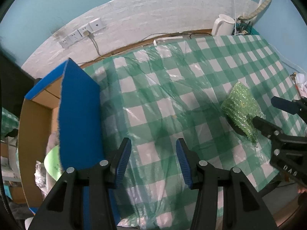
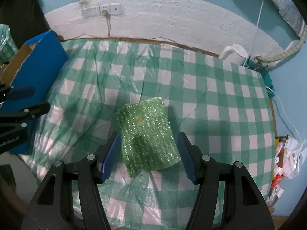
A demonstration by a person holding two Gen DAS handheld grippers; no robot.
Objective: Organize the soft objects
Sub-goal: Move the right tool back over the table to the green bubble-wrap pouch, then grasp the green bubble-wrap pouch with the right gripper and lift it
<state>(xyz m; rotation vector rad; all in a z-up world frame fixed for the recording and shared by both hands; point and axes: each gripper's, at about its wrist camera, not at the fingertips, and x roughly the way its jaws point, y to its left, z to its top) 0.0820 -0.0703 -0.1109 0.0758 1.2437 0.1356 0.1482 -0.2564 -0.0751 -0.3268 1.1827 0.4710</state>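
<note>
Honestly, right tongs [image 2: 147, 153] spread around sponge [image 2: 146, 130], lower centre: drop lower, then pinch. Left tongs [image 1: 153, 163] spread, empty.

A table [image 2: 239, 99] wore a green-and-white checked cloth [image 2: 201, 88] (crinkled plastic); a sparkly green sponge [image 2: 147, 132] lay mid-frame, a blue-sided carton [image 2: 46, 71] at left.

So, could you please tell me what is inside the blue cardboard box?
Past the blue cardboard box wall, a pale green rounded item and some whitish crinkled material show inside. The wall covers the rest, so I cannot tell what else it holds.
</note>
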